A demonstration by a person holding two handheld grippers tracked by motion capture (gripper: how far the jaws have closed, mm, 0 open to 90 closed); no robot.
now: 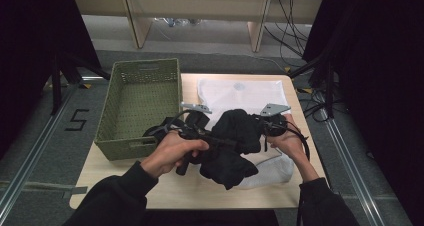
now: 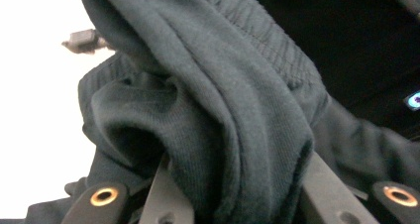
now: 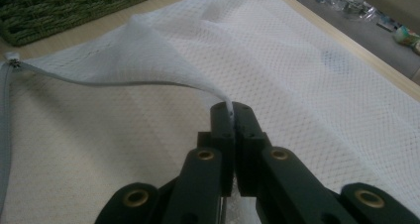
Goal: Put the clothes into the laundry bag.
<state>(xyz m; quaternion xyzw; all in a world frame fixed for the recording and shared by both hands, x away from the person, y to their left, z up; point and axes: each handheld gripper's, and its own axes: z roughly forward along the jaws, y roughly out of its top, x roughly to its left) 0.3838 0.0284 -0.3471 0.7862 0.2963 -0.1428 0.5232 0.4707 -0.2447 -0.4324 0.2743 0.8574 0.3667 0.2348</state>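
Observation:
A black knit garment hangs bunched over the middle of the table. My left gripper is shut on it. In the left gripper view a thick fold of the garment is wedged between the two jaws. A white mesh bag lies flat on the table, partly under the garment. My right gripper sits at the garment's right side. In the right gripper view it is shut on an edge of the mesh bag and lifts it into a ridge. The bag's grey zipper runs down the left edge.
A green woven basket stands at the table's left, its wall just beyond the bag. The wooden table shows bare wood in front of the left hand. Cables and shelf legs lie on the floor beyond the far edge.

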